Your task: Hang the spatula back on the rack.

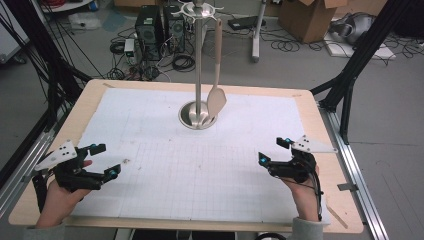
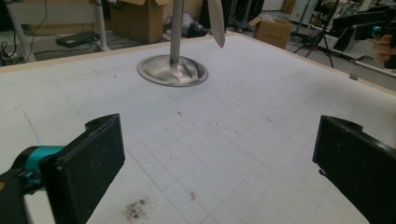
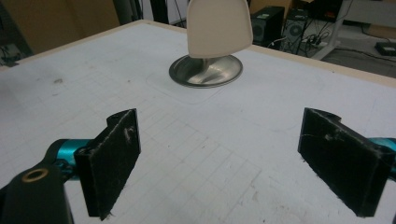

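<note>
Spatula hangs from the hook ring at the top of a metal stand, beige blade down, blade tip just above the stand's round steel base, near the far middle of the bench. Handle runs beside the pole, slightly tilted; blade sits right of the pole from the high view. White gridded mat covers most of the bench top, with a few dark smudges near the left side.

Left tongs sit at the near left corner, held in the person's left hand, jaws spread wide, nothing between them. Left gripper view: both black pads apart, bare mat between, a crumbly dark stain just ahead of the left pad, stand base and spatula blade tip farther off.

Right tongs at the near right, in the person's right hand, also released, jaws wide, empty. Right gripper view: pads well apart, spatula blade straight ahead, hanging in front of the base.

Both tongs are well apart from the spatula and from each other, pointing roughly toward the stand. Grey three-cornered plates top both. Floor beyond the bench has computer towers, cable tangles and a cardboard box.
</note>
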